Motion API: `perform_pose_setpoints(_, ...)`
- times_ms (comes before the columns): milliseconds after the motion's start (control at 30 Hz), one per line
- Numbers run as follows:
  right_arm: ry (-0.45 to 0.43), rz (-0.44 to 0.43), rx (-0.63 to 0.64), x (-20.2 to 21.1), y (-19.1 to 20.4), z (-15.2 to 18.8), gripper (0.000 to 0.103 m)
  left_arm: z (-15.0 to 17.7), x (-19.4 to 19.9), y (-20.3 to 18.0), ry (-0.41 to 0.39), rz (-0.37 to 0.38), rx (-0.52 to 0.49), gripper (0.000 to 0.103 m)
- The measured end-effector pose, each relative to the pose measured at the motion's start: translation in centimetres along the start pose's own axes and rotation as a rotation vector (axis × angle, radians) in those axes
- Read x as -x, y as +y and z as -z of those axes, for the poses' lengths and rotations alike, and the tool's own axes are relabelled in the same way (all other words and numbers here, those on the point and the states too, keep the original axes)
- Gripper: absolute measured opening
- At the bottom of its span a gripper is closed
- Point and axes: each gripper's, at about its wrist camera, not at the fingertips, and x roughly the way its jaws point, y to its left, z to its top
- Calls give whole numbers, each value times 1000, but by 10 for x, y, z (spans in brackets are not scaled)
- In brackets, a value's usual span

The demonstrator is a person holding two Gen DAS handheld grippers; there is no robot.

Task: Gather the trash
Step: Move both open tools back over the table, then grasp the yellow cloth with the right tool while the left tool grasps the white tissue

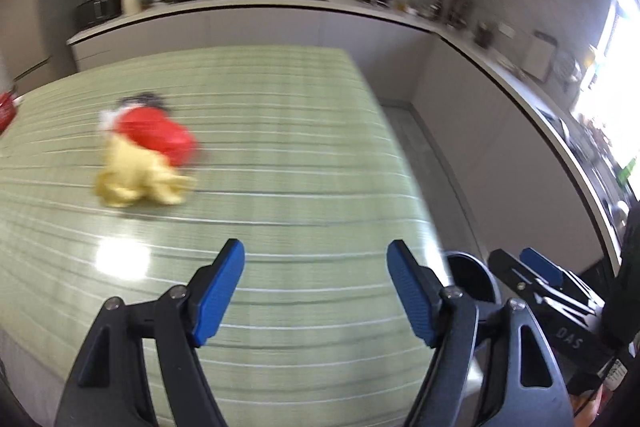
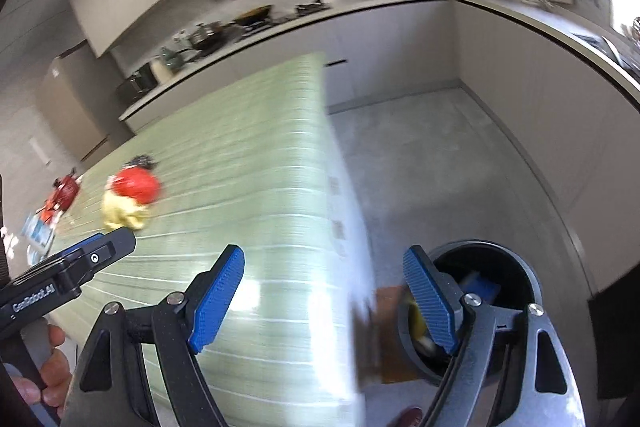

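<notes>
Left gripper (image 1: 316,291) spread wide, nothing between its pads, low centre of frame over the green striped table (image 1: 280,155). Right gripper (image 2: 324,299) likewise wide and unloaded, straddling the table edge. Red and yellow trash (image 1: 144,159) lies left of centre on the table, blurred. Dark bin (image 2: 516,275) on the floor, lower right, with scraps inside.

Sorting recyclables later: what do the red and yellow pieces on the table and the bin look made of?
Red piece: probably thin glossy plastic, bag-like and shiny. Yellow piece: likely matte crumpled paper or soft wrapper; blur leaves it open. Bin: seemingly smooth dark plastic or metal, round rim.
</notes>
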Motion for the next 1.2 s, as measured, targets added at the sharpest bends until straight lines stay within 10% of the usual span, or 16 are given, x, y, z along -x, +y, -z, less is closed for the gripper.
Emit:
perform_pose_setpoints(433,48,-122,118,-68,182,11,83,-11,2,163,-39,-122,146,78)
perform_pose_setpoints(1200,135,-262,254,-172,303,-20,83,-38,-36,242,-17,-227,178,78)
